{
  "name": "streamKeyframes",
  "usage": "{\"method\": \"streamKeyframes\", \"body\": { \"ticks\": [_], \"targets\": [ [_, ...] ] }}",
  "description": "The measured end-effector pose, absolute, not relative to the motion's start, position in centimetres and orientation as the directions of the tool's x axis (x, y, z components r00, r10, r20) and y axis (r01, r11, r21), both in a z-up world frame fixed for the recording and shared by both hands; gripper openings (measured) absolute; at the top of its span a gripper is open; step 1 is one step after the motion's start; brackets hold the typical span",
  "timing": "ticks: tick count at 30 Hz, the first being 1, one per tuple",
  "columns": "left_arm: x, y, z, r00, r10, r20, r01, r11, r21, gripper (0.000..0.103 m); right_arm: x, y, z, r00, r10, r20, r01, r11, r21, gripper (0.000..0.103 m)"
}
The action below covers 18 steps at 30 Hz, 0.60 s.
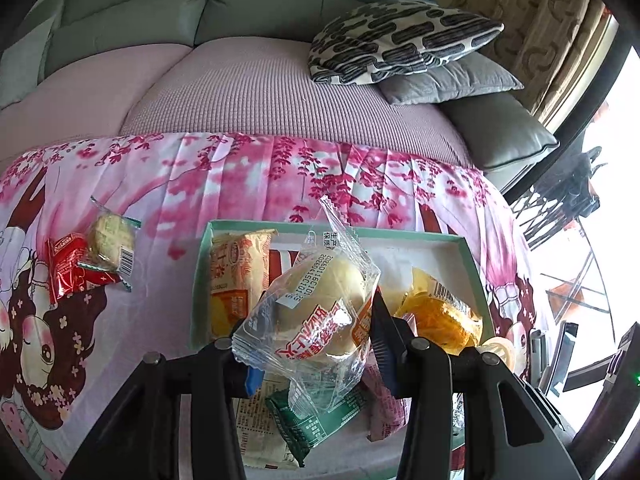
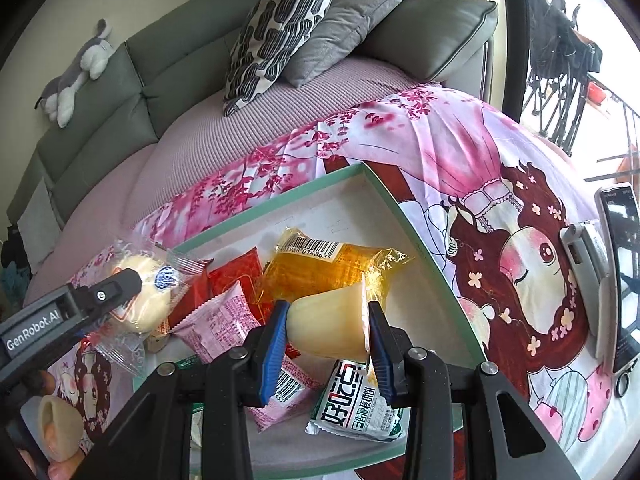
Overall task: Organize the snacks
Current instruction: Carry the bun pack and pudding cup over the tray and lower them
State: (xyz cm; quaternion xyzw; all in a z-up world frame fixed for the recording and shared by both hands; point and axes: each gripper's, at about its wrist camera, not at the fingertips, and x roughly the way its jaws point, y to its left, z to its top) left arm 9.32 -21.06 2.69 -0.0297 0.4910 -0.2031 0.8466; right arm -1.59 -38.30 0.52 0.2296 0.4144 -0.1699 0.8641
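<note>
My left claw grips a wrapped bun and my right claw clamps a pudding cup, both above the green box.

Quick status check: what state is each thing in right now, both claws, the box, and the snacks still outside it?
Left claw: shut on a wrapped bun, held above the box.
Right claw: shut on a pudding cup, lying sideways between the pads.
Box: open, partly filled with snack packets.
Red packet: on the cloth, outside the box.
Green-edged cake: sealed, resting against the red packet.
</note>
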Motion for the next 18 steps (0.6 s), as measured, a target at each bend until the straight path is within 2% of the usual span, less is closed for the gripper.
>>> {"method": "streamKeyframes", "body": {
  "ticks": [14, 18],
  "targets": [
    [9.78, -21.4, 1.73, 0.412, -0.335, -0.847, 0.313, 0.925, -0.214, 0.048, -1.02, -38.19, -0.03, 0.581, -0.083, -0.809, 0.481, 0.838, 0.26, 0.041],
    [9.67, -21.44, 1.8, 0.407, -0.335, -0.85, 0.319, 0.924, -0.211, 0.052, -0.99, -38.15, -0.06, 0.578, -0.082, -0.812, 0.48, 0.839, 0.258, 0.041]
  ]
}}
